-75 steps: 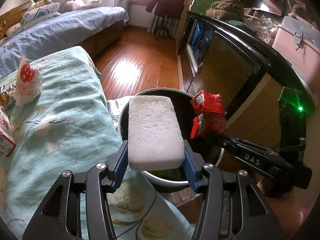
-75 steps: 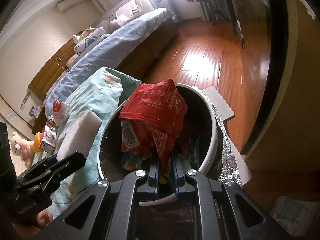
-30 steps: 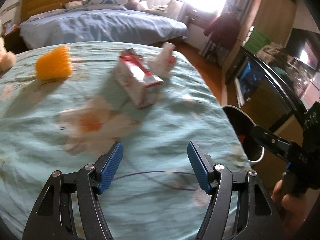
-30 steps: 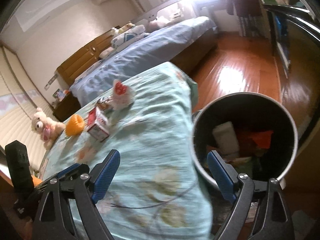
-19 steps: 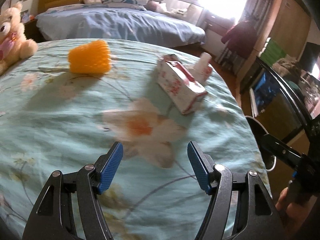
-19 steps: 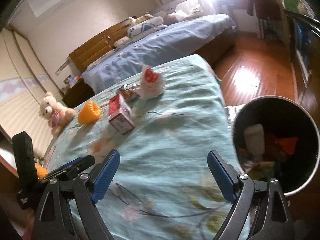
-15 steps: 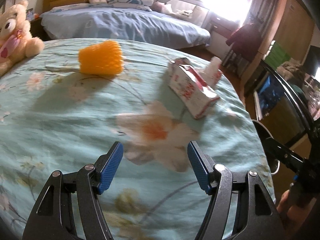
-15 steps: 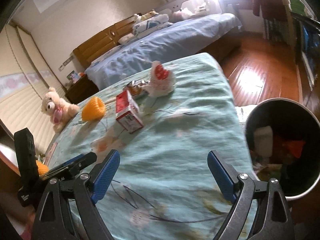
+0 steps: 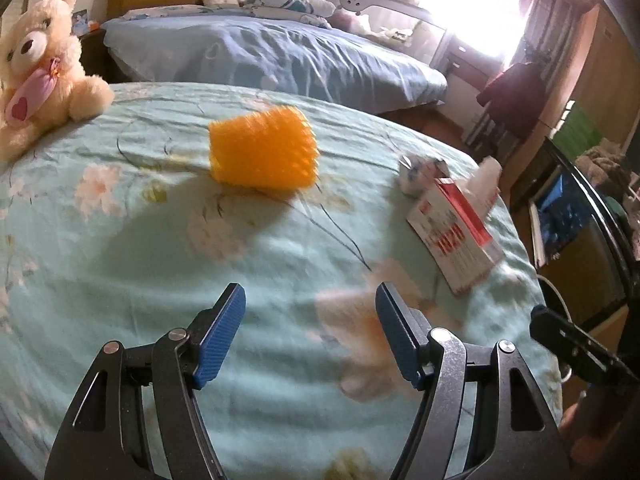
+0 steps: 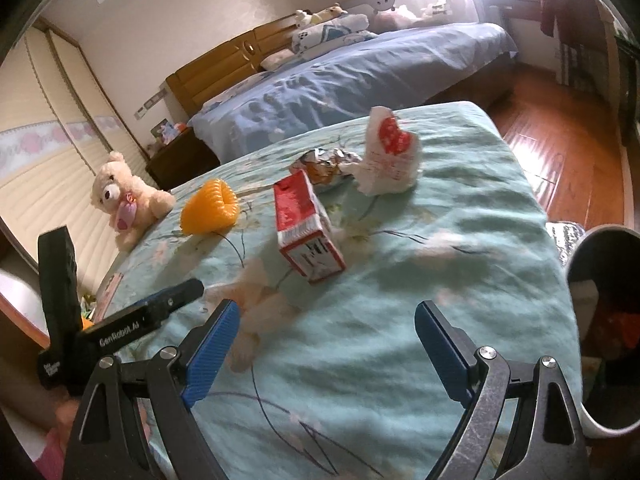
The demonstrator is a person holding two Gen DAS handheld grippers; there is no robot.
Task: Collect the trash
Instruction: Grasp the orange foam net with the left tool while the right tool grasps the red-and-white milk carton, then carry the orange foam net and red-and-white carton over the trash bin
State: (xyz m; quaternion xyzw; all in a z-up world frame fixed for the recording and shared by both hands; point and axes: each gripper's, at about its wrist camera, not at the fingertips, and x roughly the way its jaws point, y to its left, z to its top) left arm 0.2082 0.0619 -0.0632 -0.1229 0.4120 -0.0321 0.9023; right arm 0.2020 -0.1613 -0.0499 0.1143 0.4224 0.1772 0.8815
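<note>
My left gripper [image 9: 310,292] hovers open and empty over the teal floral bedspread [image 9: 120,280]. Ahead of it lies an orange spiky roll [image 9: 262,154]; a red-and-white carton [image 9: 456,232] lies to the right, with a foil wrapper [image 9: 416,176] and a white bag [image 9: 486,184] behind. My right gripper [image 10: 326,312] is also open and empty, short of the carton [image 10: 306,228]. Beyond that are the orange roll [image 10: 210,206], foil wrapper [image 10: 324,164] and white bag with a red heart [image 10: 390,156]. The trash bin [image 10: 612,232] at the right holds a white sponge [image 10: 582,296] and a red wrapper [image 10: 628,328].
A cream teddy bear [image 9: 36,68] sits at the far left of the bedspread. A second bed with blue sheets [image 9: 280,56] stands behind. Wooden floor [image 10: 560,152] and a dark cabinet [image 9: 580,216] lie to the right, past the bed's edge.
Both grippers let go of the sponge and the red wrapper into the bin, opened, and swung left from the bin over the bed. The orange roll and carton have come closer.
</note>
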